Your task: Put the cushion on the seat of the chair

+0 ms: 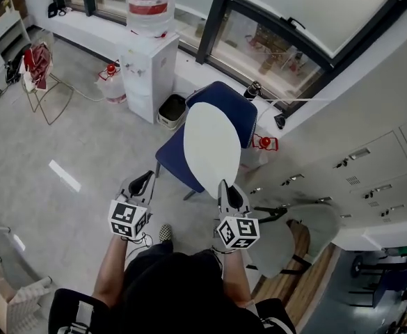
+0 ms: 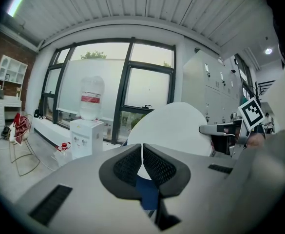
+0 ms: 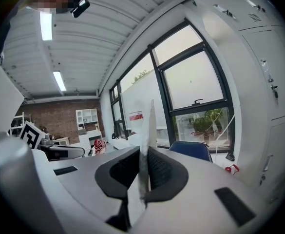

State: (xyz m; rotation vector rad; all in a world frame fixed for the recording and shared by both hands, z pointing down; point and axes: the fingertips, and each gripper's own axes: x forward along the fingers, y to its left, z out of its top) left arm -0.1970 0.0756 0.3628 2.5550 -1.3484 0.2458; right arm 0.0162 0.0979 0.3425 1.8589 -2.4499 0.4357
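In the head view the white cushion (image 1: 211, 148) stands on edge above the blue chair (image 1: 172, 160), its near rim pinched by my right hand-held gripper (image 1: 229, 199), with my left hand-held gripper (image 1: 140, 184) beside it. The left gripper view shows that one clenched on nothing. The right gripper view shows jaws clamped on the rim — a shallow bite, I think — so the cushion could swing loose and miss the seat.

Bright, even daylight from windows (image 1: 314, 5) plus ceiling strip lights (image 3: 46, 26). Soft shadows. Heavy fisheye, black corners in gripper views; near foreground blurred.
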